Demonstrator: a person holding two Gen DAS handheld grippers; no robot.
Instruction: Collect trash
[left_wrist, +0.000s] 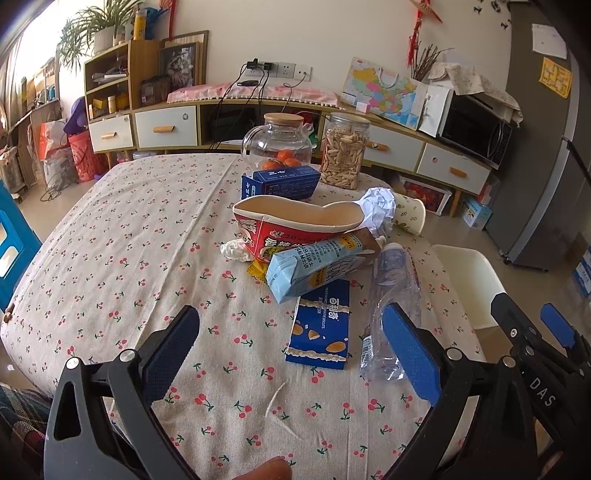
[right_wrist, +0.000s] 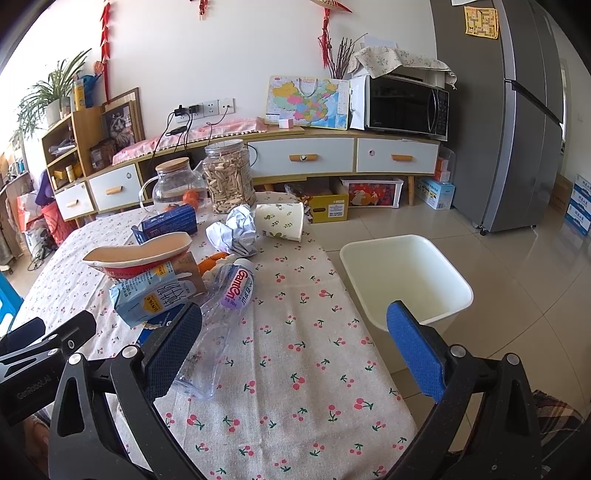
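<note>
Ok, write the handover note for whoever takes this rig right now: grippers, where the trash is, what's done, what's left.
Left gripper: open, empty, above the tablecloth.
Right gripper: open, empty, beside the crushed plastic bottle.
Trash on the table: noodle cup, milk carton, blue biscuit wrapper, crumpled paper, tipped paper cup.
White bin at the table's edge looks empty.
Done: nothing binned. Left: everything.

Matt woven cloth (left_wrist: 129, 258) with printed cherries over the worktop. Clear crinkled plastic bottle (right_wrist: 218, 314); glossy printed milk carton (left_wrist: 314, 266); crumpled white paper (right_wrist: 236, 229). Smooth cream plastic bin (right_wrist: 402, 273) at 3 o'clock on glossy tiled floor (right_wrist: 517, 266).
</note>
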